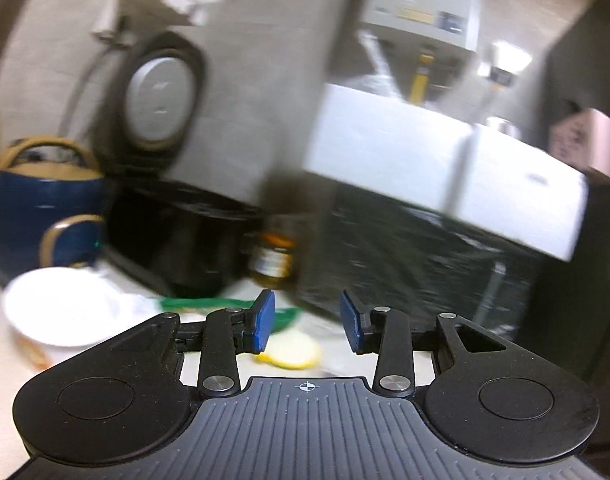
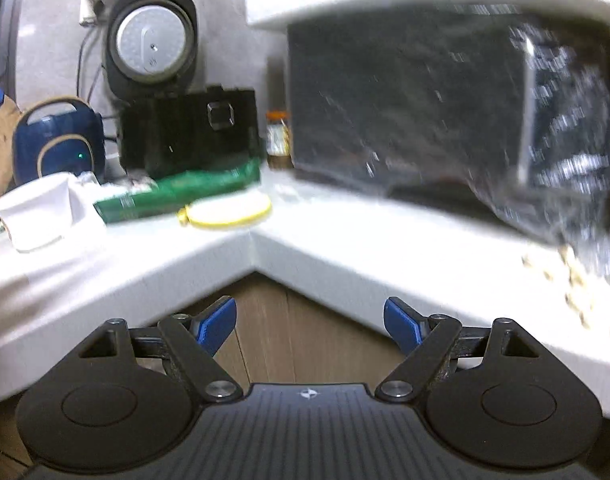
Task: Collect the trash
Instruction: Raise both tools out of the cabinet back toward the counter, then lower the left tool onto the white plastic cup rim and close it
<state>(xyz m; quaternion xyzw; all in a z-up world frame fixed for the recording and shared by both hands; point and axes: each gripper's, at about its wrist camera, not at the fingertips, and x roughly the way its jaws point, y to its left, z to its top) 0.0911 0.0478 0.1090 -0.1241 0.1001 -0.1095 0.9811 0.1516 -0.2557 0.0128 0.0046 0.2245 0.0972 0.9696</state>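
On the white corner counter (image 2: 345, 248) lie a green wrapper (image 2: 181, 194), a round yellow-rimmed lid (image 2: 229, 208) and a white paper cup (image 2: 37, 210). In the left wrist view the same white cup (image 1: 61, 304), green wrapper (image 1: 209, 304) and yellow lid (image 1: 293, 354) sit just past my left gripper (image 1: 307, 322), which is open with nothing between its blue pads. My right gripper (image 2: 309, 324) is open wide and empty, in front of the counter's inner corner, over the brown floor. Both views are blurred.
A black microwave (image 2: 445, 100) fills the right of the counter, with a small jar (image 2: 279, 138) beside it. A black appliance (image 2: 189, 136), a rice cooker (image 2: 151, 40) and a blue bag (image 2: 59, 144) stand at the back left. White cabinets (image 1: 425, 160) hang overhead.
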